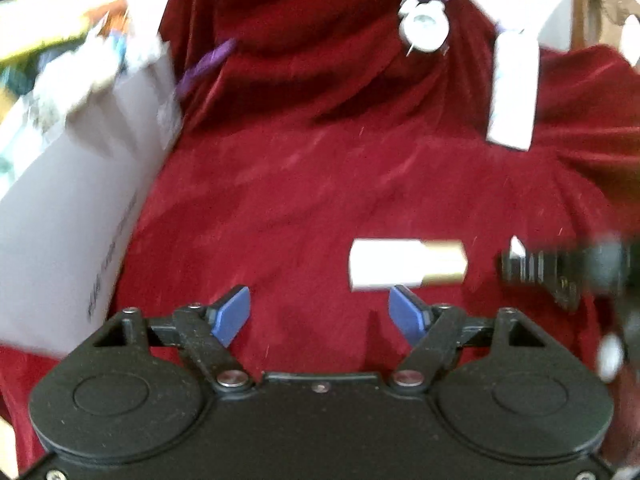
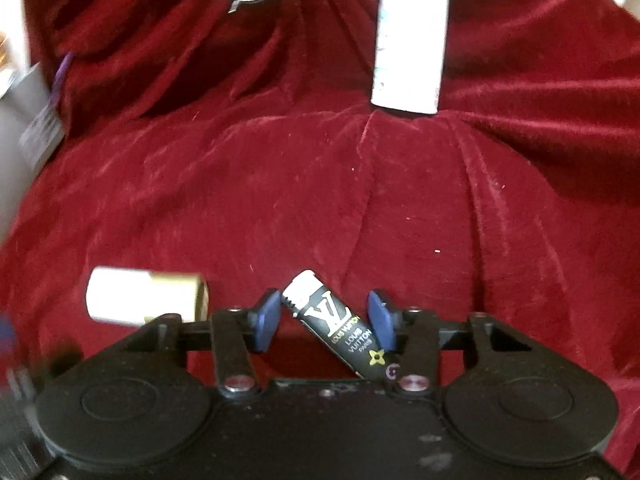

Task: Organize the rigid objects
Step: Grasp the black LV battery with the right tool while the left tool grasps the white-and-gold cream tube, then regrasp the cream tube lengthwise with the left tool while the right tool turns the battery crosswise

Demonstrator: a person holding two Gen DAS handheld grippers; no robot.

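My right gripper (image 2: 323, 299) is shut on a black bottle with a white cap and gold lettering (image 2: 340, 328). The bottle lies slanted between the blue pads, just above the red velvet cloth (image 2: 280, 184). A white and gold tube (image 2: 144, 298) lies on its side to the left of that gripper. In the left wrist view the same tube (image 1: 404, 266) sits just beyond the right fingertip of my left gripper (image 1: 320, 300). That gripper is open with only cloth between its fingers. A blurred dark shape (image 1: 560, 270) at the right edge is the other gripper.
A small white alarm clock (image 1: 424, 26) and a tall white bottle (image 1: 514, 88) stand at the back on the cloth. A pale box (image 1: 80, 184) filled with mixed items rises at the left. A purple ribbon (image 1: 208, 64) lies beside the box.
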